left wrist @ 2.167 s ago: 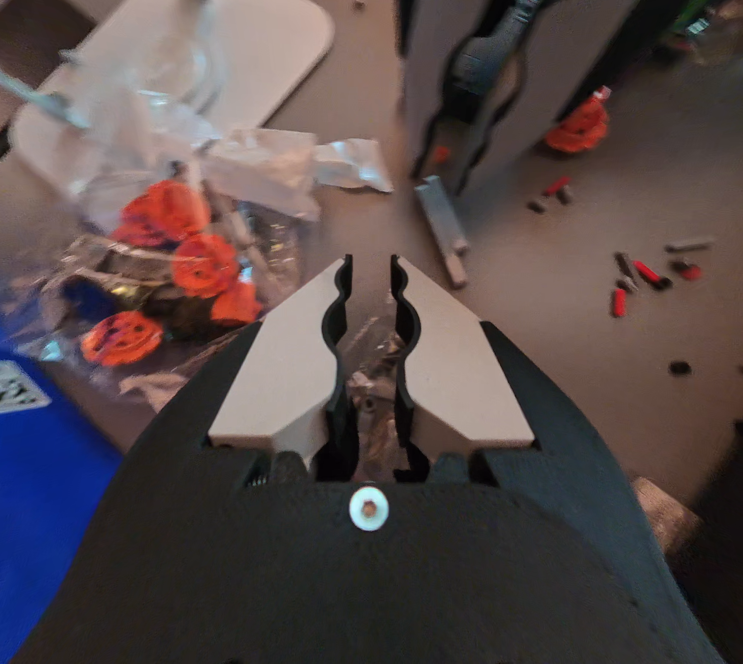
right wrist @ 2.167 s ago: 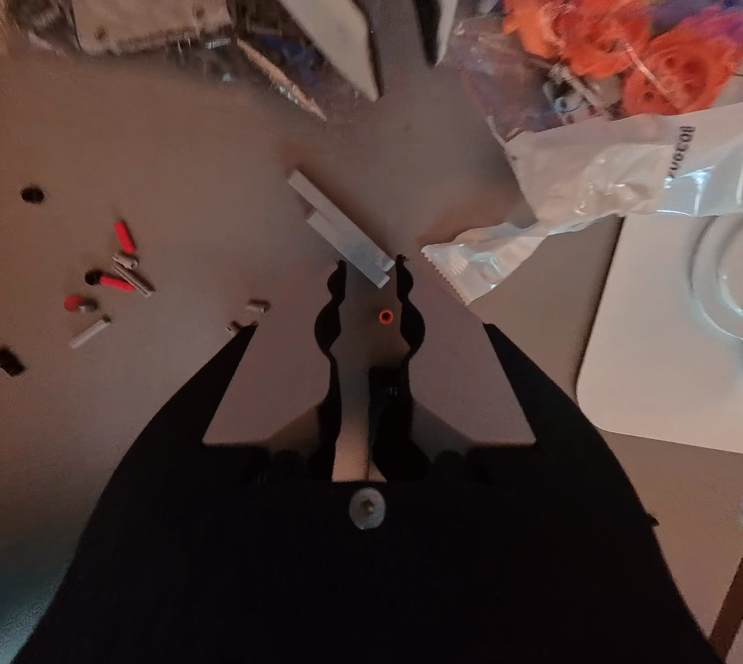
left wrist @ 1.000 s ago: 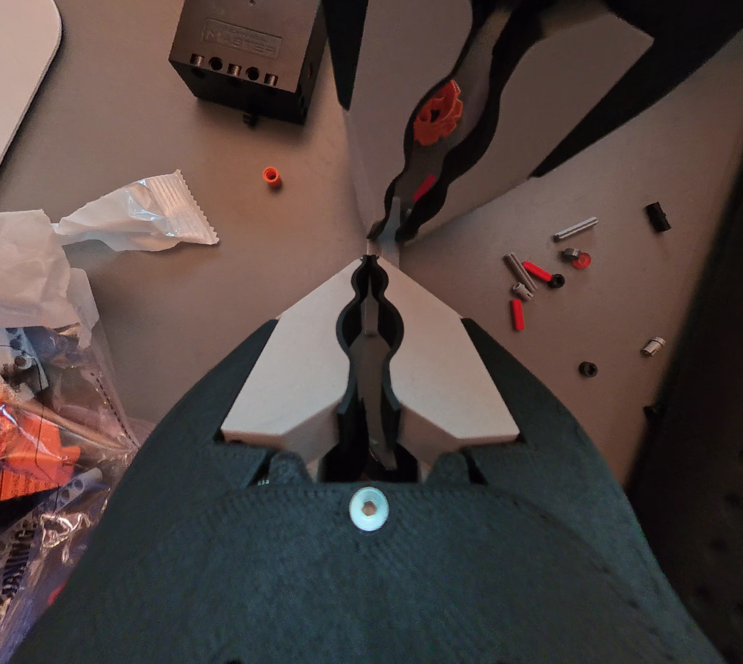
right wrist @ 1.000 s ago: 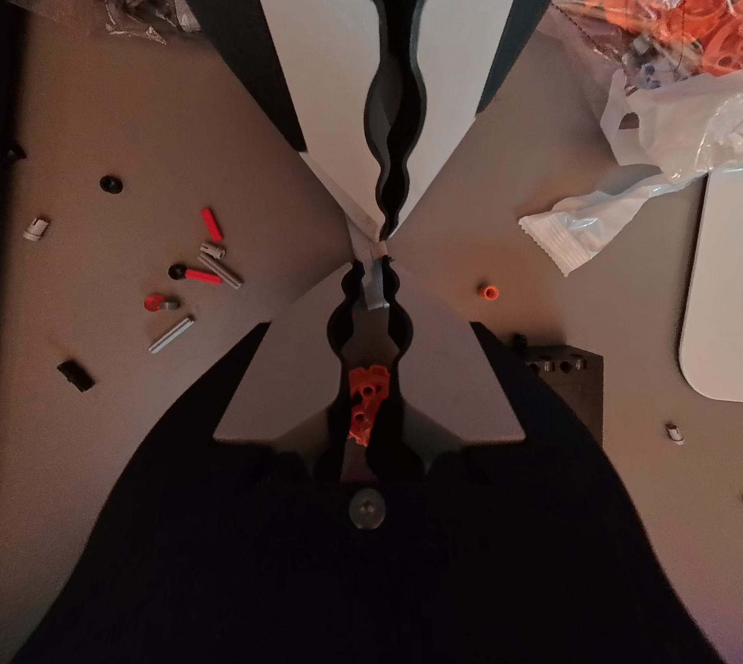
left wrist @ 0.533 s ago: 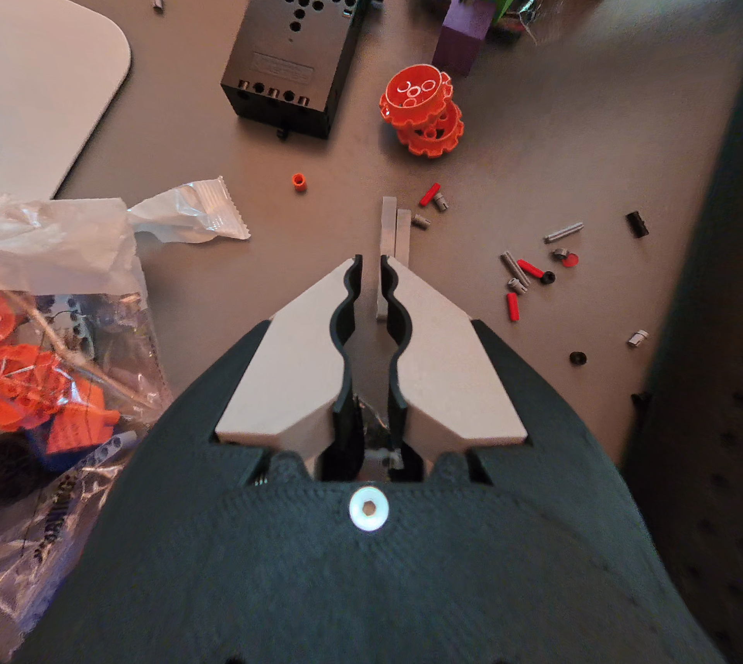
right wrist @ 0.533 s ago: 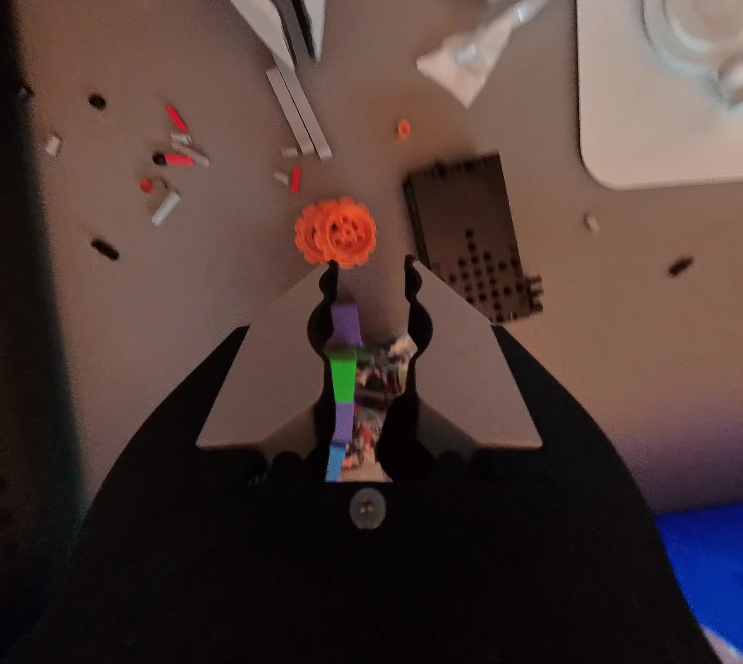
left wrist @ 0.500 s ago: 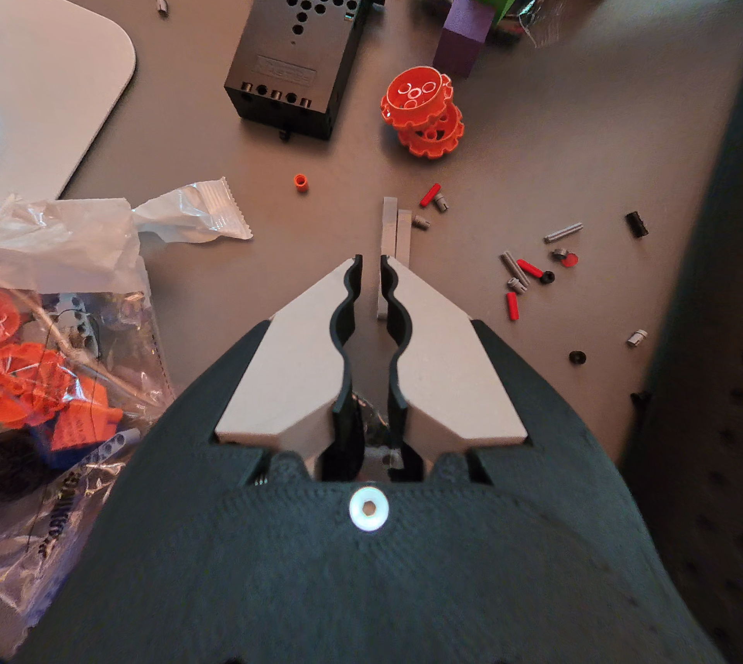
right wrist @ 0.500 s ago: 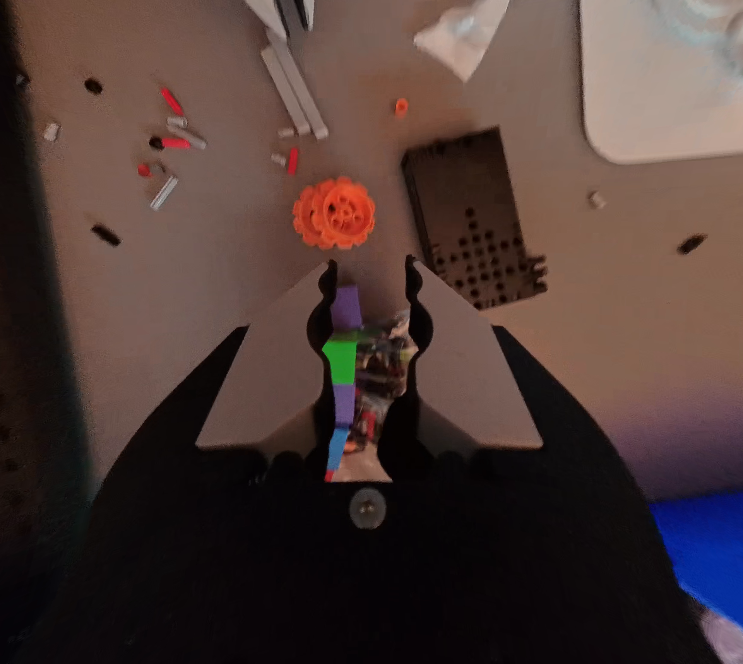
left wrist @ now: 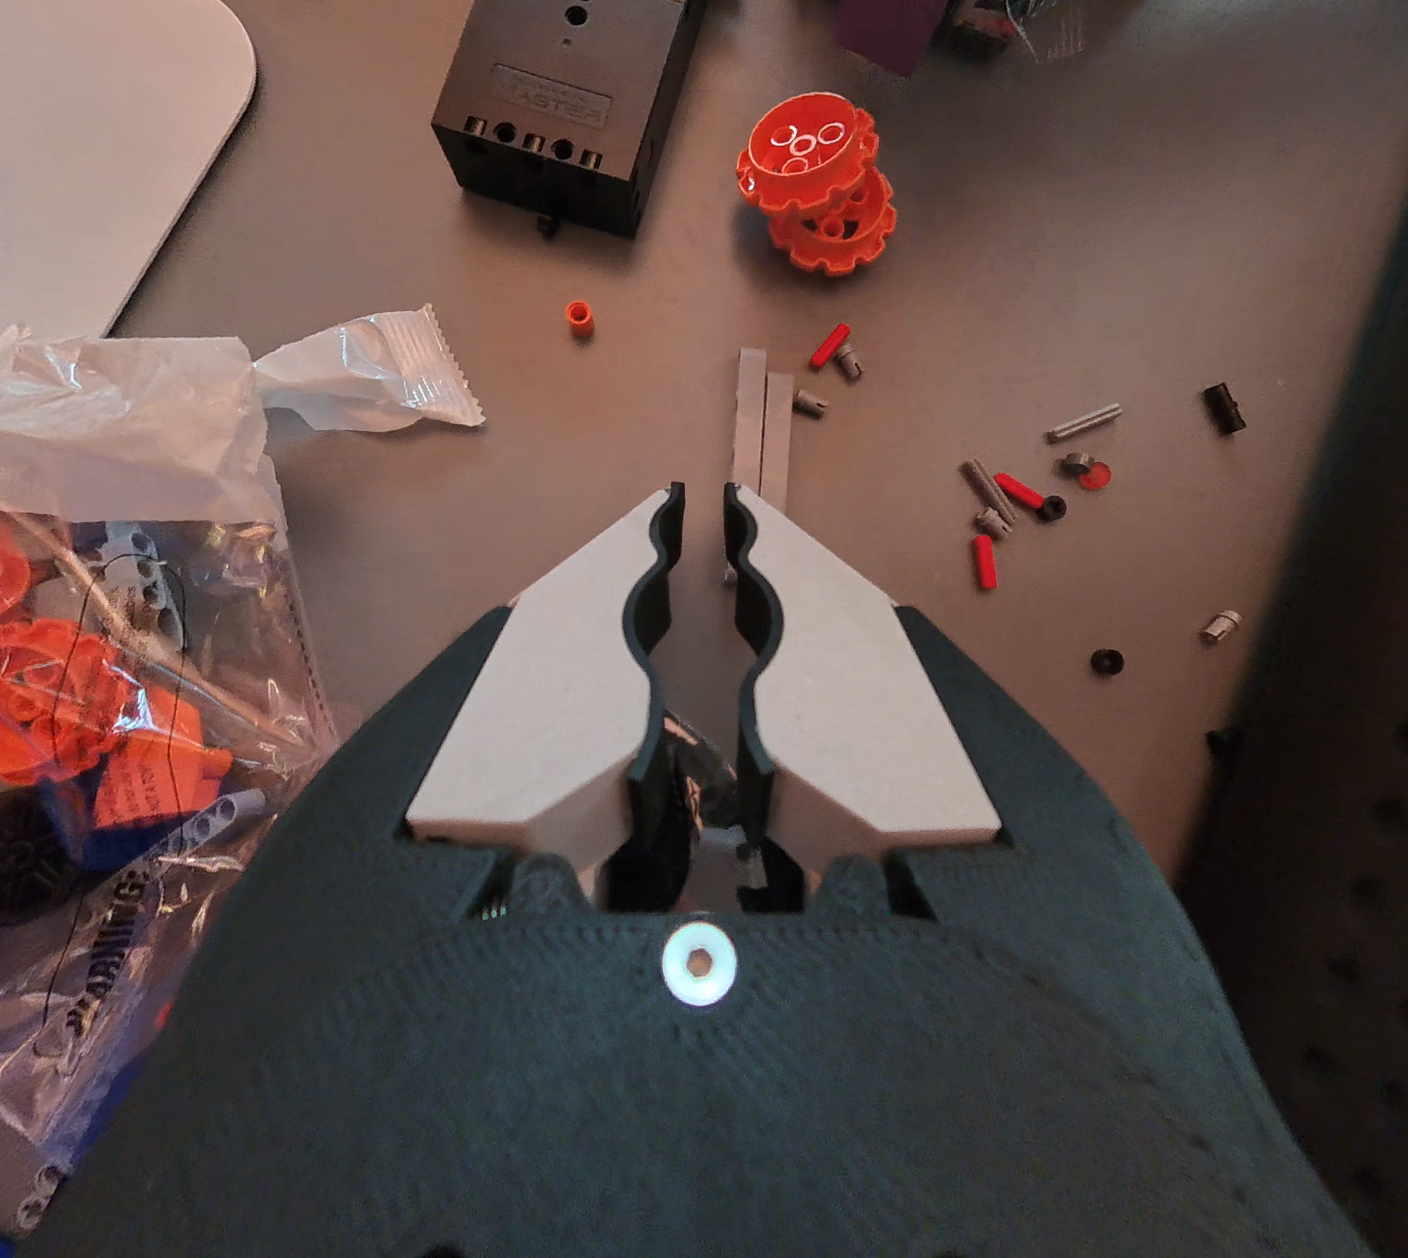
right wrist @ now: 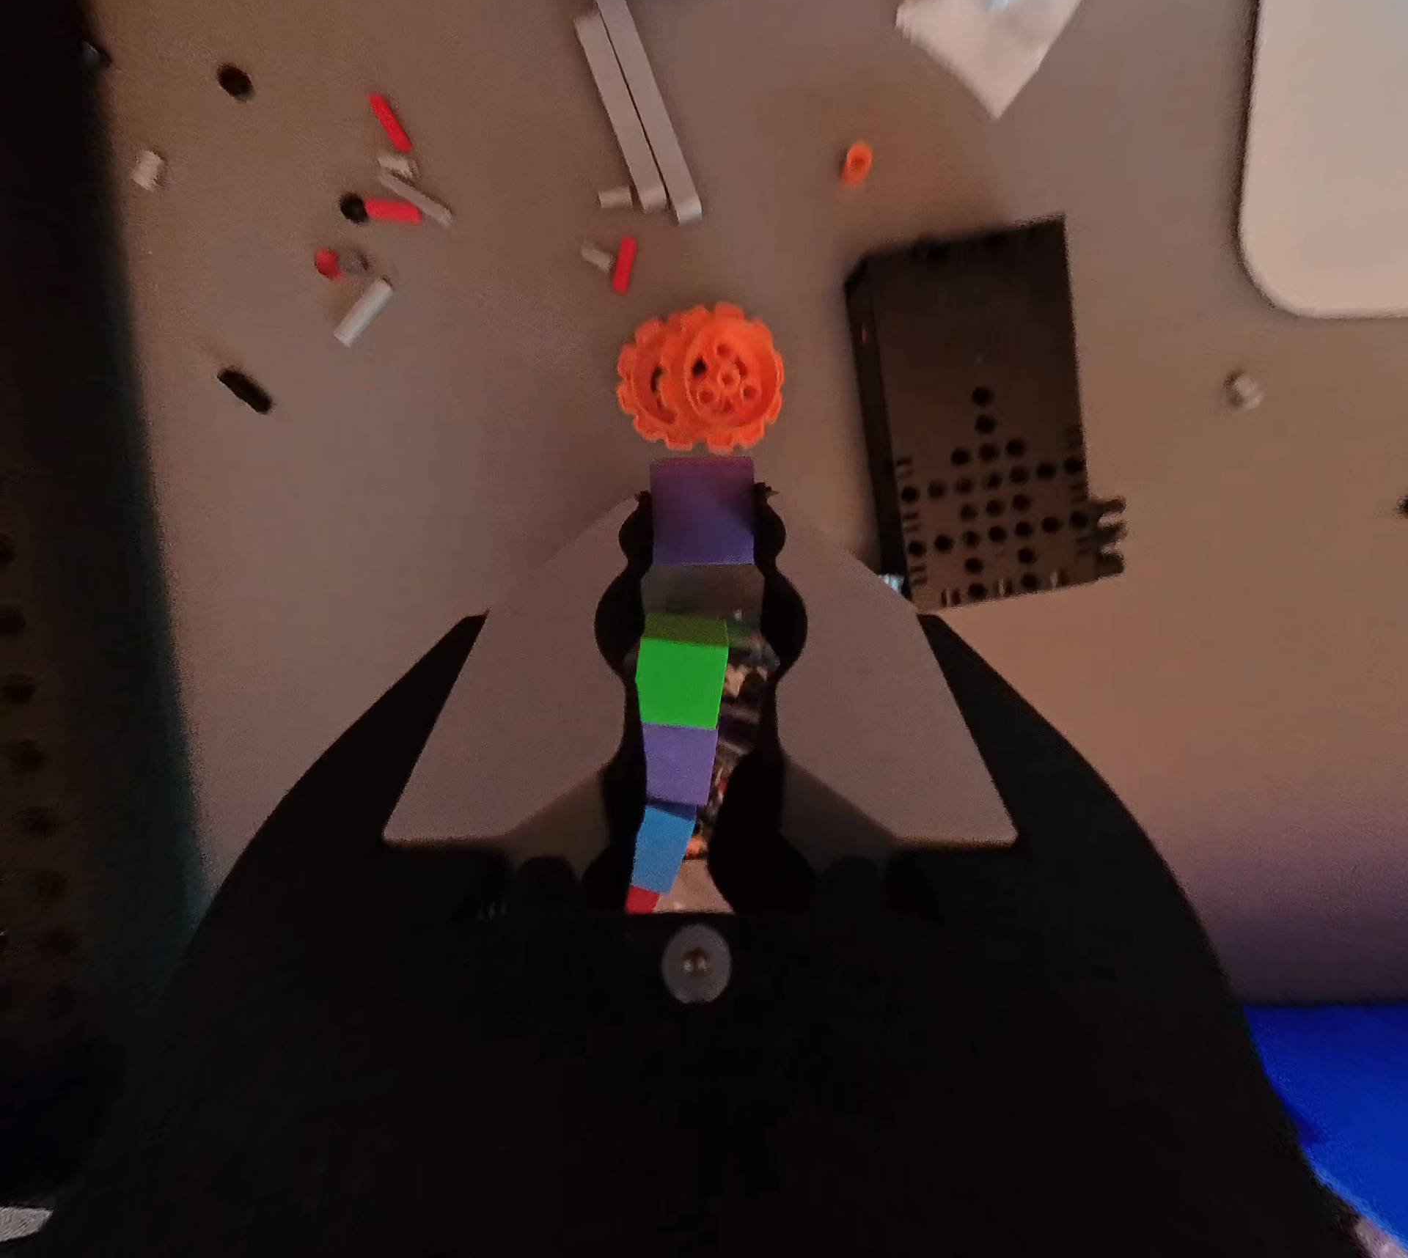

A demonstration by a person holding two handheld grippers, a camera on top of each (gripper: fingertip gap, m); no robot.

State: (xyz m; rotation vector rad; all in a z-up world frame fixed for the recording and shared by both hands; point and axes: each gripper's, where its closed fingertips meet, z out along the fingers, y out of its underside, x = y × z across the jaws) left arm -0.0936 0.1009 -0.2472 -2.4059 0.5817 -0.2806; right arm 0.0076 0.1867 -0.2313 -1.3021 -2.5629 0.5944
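In the left wrist view, a clear bag of orange parts (left wrist: 114,673) lies at the left edge, and the left gripper (left wrist: 705,490) at centre has its fingers released with a narrow gap, gripping nothing, its tips over the near end of two grey beams (left wrist: 762,418) lying side by side. Upper centre holds a black perforated box (left wrist: 587,26), with a stacked orange gear pair (left wrist: 819,185) to its right and small red and grey pins (left wrist: 1013,498) scattered at the right. In the right wrist view, the right gripper (right wrist: 701,498) at centre has its fingers on both sides of a purple block (right wrist: 705,509), apparently grasping it, the orange gear pair (right wrist: 701,380) just above the block.
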